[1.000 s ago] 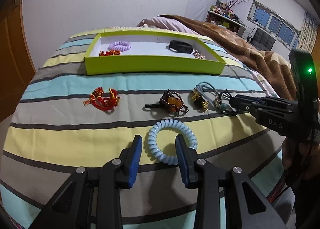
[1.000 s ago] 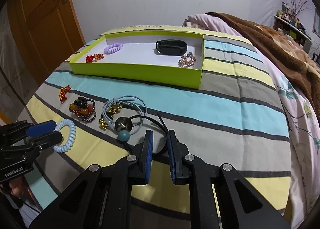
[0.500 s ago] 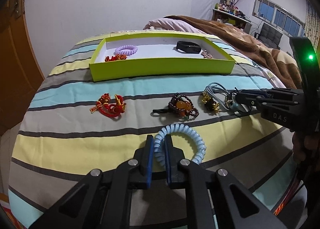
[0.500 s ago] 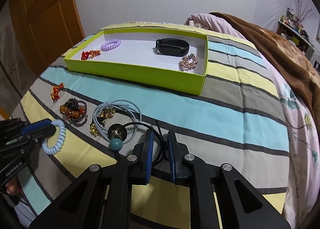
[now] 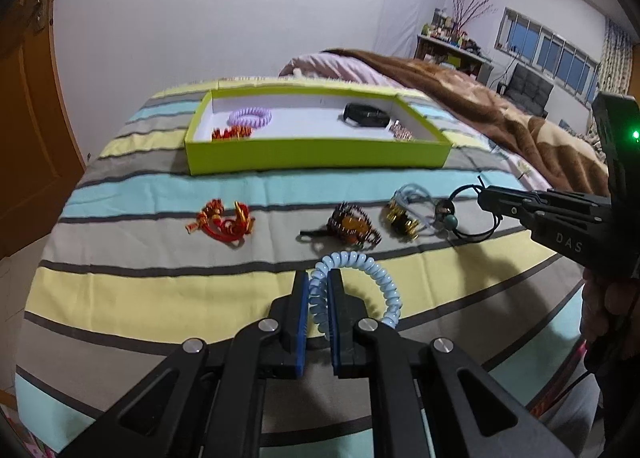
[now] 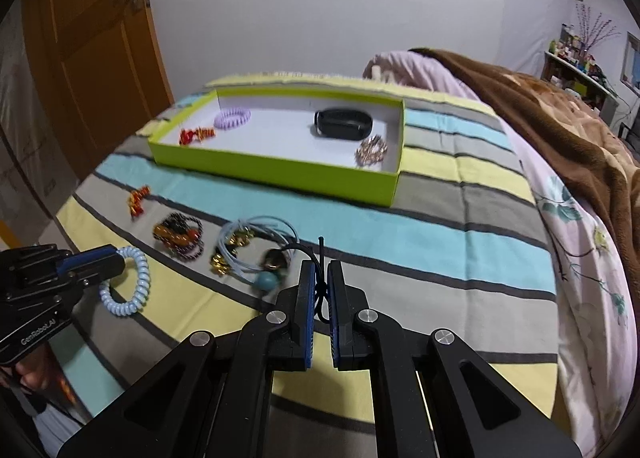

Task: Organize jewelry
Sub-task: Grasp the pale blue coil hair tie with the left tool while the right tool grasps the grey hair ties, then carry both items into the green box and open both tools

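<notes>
left gripper: jaws just closed, blue coil now clamped
right gripper: jaws just closed, black cord pinched
tray: at 12 o'clock, both pieces judged ready for carrying

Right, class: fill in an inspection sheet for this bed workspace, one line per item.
Surface: striped bedspread.
Job's things: green tray holds purple coil band, black wristband, red charm, gold chain. Outside lie red knot bracelet, brown bead bracelet, pale blue cords.
Clutter: brown blanket.
Grippers: left gripper shut on blue coil band; right gripper shut on black cord, having just closed.
Cables: nothing seen.
Surroundings: wooden door, shelf, windows.
</notes>
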### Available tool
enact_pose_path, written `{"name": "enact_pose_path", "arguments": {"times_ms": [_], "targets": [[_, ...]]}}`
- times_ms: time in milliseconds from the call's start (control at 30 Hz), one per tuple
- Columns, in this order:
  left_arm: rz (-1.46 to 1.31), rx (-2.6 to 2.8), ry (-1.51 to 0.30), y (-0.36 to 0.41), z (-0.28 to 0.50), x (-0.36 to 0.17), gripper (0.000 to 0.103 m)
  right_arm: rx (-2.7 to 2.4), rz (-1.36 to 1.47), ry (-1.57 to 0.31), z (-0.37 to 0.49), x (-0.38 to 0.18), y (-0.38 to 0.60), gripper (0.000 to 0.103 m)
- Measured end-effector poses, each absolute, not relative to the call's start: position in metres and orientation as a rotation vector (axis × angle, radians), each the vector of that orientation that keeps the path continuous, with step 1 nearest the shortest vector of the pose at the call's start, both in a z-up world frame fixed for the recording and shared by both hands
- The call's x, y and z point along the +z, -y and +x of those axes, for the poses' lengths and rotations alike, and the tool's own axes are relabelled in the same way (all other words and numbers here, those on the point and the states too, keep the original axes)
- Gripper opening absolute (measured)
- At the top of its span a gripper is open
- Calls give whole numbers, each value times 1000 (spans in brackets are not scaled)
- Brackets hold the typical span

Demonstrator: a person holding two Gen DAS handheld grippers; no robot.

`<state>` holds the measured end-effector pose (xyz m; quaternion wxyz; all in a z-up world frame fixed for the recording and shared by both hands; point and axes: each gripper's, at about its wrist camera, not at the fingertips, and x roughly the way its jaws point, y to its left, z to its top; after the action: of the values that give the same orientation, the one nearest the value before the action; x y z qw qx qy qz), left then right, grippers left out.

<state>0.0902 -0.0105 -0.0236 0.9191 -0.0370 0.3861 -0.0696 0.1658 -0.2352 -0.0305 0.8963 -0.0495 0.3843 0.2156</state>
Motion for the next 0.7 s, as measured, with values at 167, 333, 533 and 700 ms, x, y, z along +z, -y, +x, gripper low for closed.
{"name": "enact_pose_path", "arguments": {"times_ms": [167,333,533,700], "targets": [[-106,-153,-735,4,80,-6,9,453,-45,-750,153,-13,242,6],[-101,-156,-692,2,68,12,9,453,-26,-711,136,2,243,6],[-96,-165,-643,3,53,33,9,463,-20,-647,110,25,245,6],[-100,-174,-601,1,42,48,9,471,-12,-613,92,40,243,6]]}}
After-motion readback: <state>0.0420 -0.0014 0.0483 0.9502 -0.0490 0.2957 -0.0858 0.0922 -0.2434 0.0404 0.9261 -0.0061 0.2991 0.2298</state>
